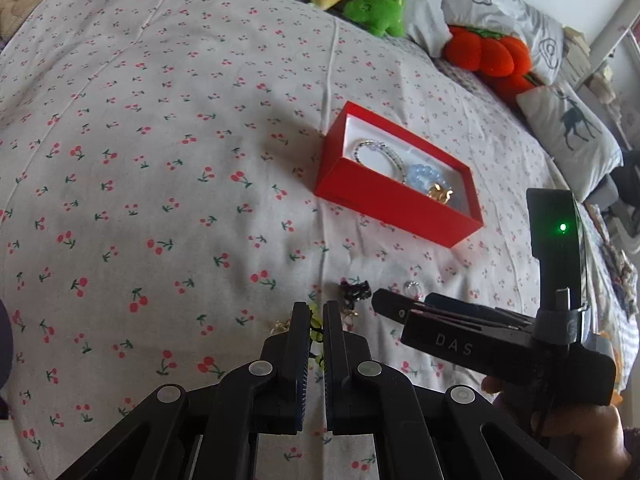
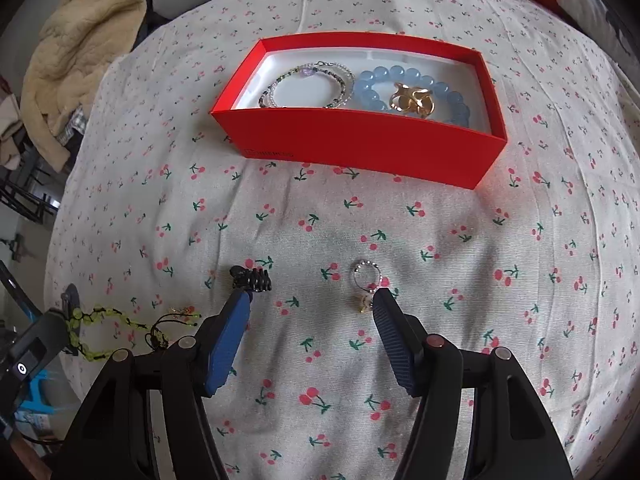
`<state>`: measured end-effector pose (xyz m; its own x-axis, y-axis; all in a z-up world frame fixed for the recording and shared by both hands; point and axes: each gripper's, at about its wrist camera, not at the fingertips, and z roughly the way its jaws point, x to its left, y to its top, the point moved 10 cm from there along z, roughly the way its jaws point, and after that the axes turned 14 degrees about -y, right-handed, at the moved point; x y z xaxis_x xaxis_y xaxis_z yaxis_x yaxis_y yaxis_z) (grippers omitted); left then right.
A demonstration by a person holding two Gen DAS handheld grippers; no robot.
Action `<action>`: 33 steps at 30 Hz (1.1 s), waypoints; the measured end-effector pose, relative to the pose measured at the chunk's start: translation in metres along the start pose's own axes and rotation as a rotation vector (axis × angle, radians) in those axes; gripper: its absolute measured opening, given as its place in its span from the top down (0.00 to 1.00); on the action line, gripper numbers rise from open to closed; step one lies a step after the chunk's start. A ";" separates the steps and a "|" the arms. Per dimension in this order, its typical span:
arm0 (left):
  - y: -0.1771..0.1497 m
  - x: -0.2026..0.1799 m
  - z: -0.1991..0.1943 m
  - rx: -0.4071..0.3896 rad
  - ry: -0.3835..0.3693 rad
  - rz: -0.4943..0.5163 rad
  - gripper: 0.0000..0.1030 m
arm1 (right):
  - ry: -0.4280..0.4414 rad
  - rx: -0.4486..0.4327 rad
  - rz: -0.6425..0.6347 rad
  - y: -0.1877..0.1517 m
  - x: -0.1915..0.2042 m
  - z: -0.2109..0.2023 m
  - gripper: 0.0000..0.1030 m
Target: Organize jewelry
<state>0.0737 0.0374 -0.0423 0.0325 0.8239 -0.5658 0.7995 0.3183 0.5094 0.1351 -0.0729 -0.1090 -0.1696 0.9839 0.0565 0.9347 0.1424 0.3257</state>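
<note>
Jewelry sits partly sorted: in the red box (image 2: 360,148) on the cherry-print bedspread (image 2: 400,232) we see a thin beaded bracelet (image 2: 308,84), a blue bead bracelet (image 2: 380,80) and gold rings (image 2: 412,98). Our left gripper (image 1: 316,316) has its fingers pressed together on a yellow-green beaded bracelet (image 2: 100,320), apparently lifted. Our right gripper (image 2: 312,304) stands spread, holding nothing, between a black hair claw (image 2: 252,278) and a silver ring (image 2: 366,276)
</note>
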 end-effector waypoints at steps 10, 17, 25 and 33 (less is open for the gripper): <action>-0.010 0.023 0.006 0.036 0.037 -0.047 0.99 | 0.017 0.014 -0.019 0.008 0.029 0.014 0.45; -0.014 0.031 0.010 0.057 0.045 -0.071 0.99 | -0.011 0.004 -0.081 0.009 0.033 0.018 0.75; -0.015 0.028 0.012 0.063 0.036 -0.076 0.99 | 0.006 -0.011 -0.071 0.012 0.017 0.003 0.77; -0.013 0.011 0.012 0.057 0.014 -0.054 0.99 | 0.006 -0.019 -0.041 0.007 -0.016 -0.022 0.77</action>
<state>0.0706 0.0364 -0.0632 -0.0197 0.8127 -0.5823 0.8326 0.3358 0.4404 0.1373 -0.0899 -0.0873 -0.2092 0.9767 0.0487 0.9209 0.1801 0.3457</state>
